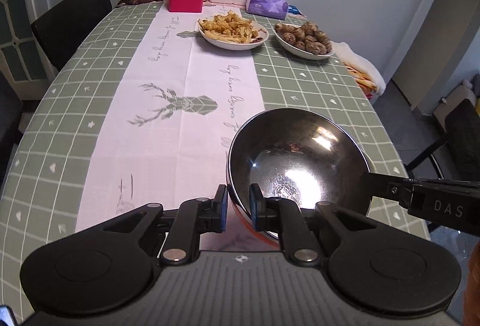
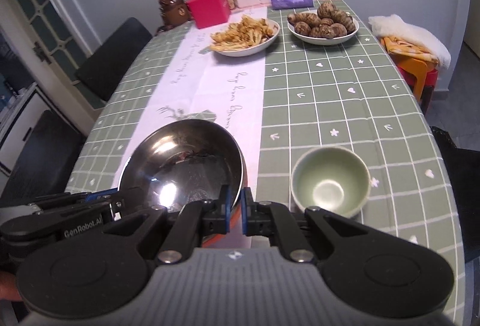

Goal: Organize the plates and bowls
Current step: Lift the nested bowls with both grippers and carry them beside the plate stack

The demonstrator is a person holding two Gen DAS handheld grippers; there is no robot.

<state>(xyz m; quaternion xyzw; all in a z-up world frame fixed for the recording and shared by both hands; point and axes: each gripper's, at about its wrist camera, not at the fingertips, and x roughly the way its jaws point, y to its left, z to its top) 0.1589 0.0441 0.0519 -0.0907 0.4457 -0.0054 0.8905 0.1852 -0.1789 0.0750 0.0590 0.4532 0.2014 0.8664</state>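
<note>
Near the table's front edge, the left gripper (image 1: 238, 207) and the right gripper (image 2: 236, 210) were each clamped on opposite sides of the steel bowl's (image 1: 297, 164) rim, holding it tilted above the tablecloth (image 1: 90, 104). Just beside it stood an empty green bowl (image 2: 331, 180). Toward the far end sat two plates of food (image 1: 232, 32).

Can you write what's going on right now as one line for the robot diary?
left gripper: shut on steel bowl rim | right gripper: shut on opposite rim | green bowl: empty, on table
</note>
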